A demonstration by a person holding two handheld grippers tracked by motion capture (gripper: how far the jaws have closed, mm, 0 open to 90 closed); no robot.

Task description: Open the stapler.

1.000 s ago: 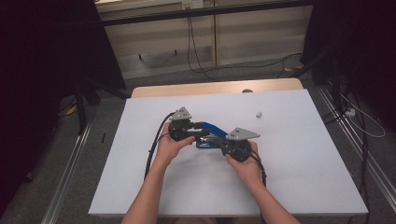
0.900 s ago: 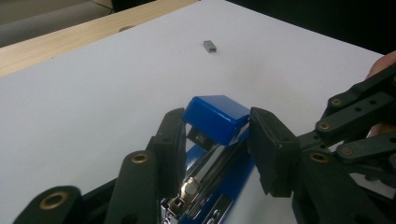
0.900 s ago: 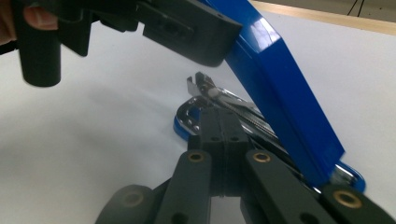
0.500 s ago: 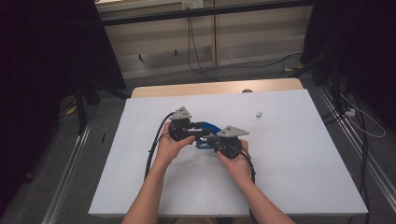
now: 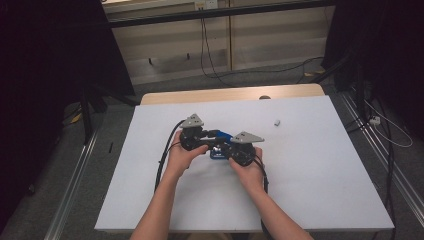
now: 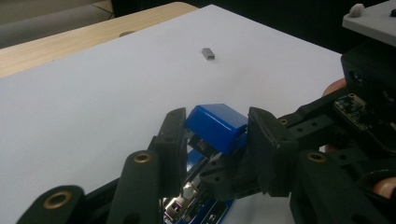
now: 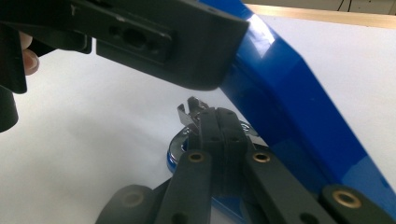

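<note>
Both grippers are bunched together at the middle of the white table (image 5: 320, 190), working on a blue stapler (image 5: 220, 145) that sits between them. The left gripper (image 6: 215, 140) has its jaws either side of the stapler's blue top cover and pressed against it, so it is grasping that cover, which is raised off the base. The right gripper (image 7: 218, 126) looks clenched: its two jaws meet tip to tip, right at the shiny metal staple channel, though I cannot tell whether anything is pinched between them. Here is the relation that matters: in the right gripper view the lifted cover slants up and away above the right jaws, so the open magazine lies straight ahead of and under that gripper, making it the nearer one for any work inside. A small grey piece (image 5: 277, 121), possibly a strip of staples, lies well apart on the table's far right.
</note>
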